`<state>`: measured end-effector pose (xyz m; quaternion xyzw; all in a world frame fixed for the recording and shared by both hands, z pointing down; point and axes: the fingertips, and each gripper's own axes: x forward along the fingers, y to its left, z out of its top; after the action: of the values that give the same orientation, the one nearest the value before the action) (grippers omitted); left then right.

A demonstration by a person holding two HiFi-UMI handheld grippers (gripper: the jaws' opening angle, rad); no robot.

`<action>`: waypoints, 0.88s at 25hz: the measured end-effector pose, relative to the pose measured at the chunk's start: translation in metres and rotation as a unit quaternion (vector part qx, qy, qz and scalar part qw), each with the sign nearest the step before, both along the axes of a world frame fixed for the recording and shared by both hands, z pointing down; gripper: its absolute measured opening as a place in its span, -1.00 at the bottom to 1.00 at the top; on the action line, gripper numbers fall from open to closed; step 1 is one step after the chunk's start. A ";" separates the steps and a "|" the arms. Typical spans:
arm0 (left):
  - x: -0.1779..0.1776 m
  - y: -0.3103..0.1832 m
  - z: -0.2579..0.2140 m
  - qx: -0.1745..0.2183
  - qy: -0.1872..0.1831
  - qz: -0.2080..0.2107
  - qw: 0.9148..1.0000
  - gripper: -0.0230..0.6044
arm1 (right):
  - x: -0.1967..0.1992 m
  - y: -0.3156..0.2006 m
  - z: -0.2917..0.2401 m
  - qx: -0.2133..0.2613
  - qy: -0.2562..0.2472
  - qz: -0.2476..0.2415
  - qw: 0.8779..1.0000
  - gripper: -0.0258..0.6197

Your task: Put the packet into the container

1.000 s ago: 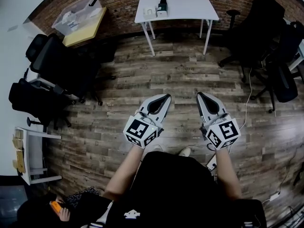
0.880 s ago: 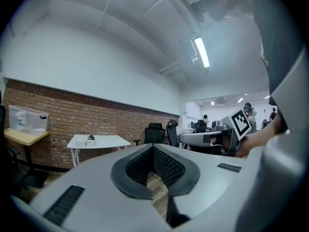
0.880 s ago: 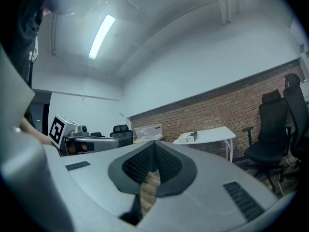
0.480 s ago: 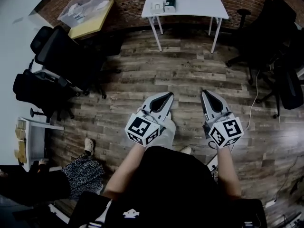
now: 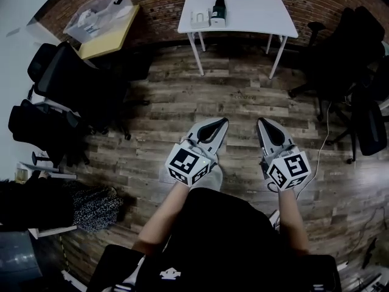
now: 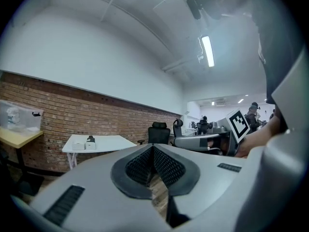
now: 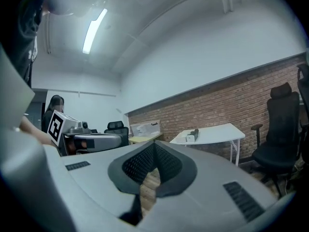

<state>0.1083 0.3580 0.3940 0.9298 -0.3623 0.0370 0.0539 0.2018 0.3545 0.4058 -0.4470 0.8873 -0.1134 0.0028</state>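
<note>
A white table (image 5: pixel 246 10) stands against the brick wall at the far side of the room. On it sit a small white container (image 5: pixel 199 18) and a dark upright item (image 5: pixel 218 8), too small to make out. My left gripper (image 5: pixel 220 122) and right gripper (image 5: pixel 262 121) hang side by side over the wooden floor, well short of the table. Both are shut with nothing between the pads. The left gripper view shows the table (image 6: pixel 104 140) beyond its closed gripper (image 6: pixel 153 150). The right gripper view shows the table (image 7: pixel 215 132) past its closed gripper (image 7: pixel 154 146).
A yellow table with a clear plastic bin (image 5: pixel 98 14) stands at the back left. Black office chairs crowd the left (image 5: pixel 70 84) and the right (image 5: pixel 349 66). A cable (image 5: pixel 320 123) trails over the floor at the right. A person in patterned clothing (image 5: pixel 91 205) is at the lower left.
The view has shifted, and the white table sits slightly lower and more central. Both grippers stay shut and side by side. The person at the lower left has moved.
</note>
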 end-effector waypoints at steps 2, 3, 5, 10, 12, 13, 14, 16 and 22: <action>-0.006 -0.030 -0.004 0.002 0.004 0.007 1.000 -0.91 | -0.009 -0.029 -0.001 -0.003 0.007 0.003 1.000 -0.91; -0.011 -0.045 -0.006 0.001 0.007 0.009 1.000 -0.91 | -0.014 -0.043 -0.002 -0.003 0.009 0.005 1.000 -0.91; -0.023 -0.075 -0.010 -0.001 0.011 0.012 1.000 -0.91 | -0.025 -0.073 -0.007 -0.003 0.011 0.009 1.000 -0.91; -0.052 -0.143 -0.011 -0.008 0.016 0.016 1.000 -0.91 | -0.050 -0.140 -0.015 -0.004 0.014 0.019 1.000 -0.91; -0.063 -0.164 -0.010 -0.012 0.017 0.017 1.000 -0.91 | -0.060 -0.161 -0.017 -0.003 0.015 0.021 1.000 -0.91; -0.069 -0.173 -0.010 -0.012 0.017 0.018 1.000 -0.91 | -0.065 -0.171 -0.018 -0.002 0.017 0.022 1.000 -0.91; -0.074 -0.180 -0.010 -0.011 0.017 0.018 1.000 -0.91 | -0.070 -0.179 -0.019 -0.001 0.018 0.022 1.000 -0.91; -0.084 -0.191 -0.010 -0.011 0.019 0.017 1.000 -0.90 | -0.079 -0.192 -0.021 0.001 0.020 0.023 1.000 -0.91; -0.111 -0.209 -0.003 -0.018 0.028 0.010 0.999 -0.91 | -0.107 -0.211 -0.020 -0.001 0.027 0.015 1.000 -0.91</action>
<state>-0.0030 0.1490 0.3911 0.9329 -0.3506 0.0178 0.0799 0.0946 0.1433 0.3855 -0.4629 0.8803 -0.1021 -0.0201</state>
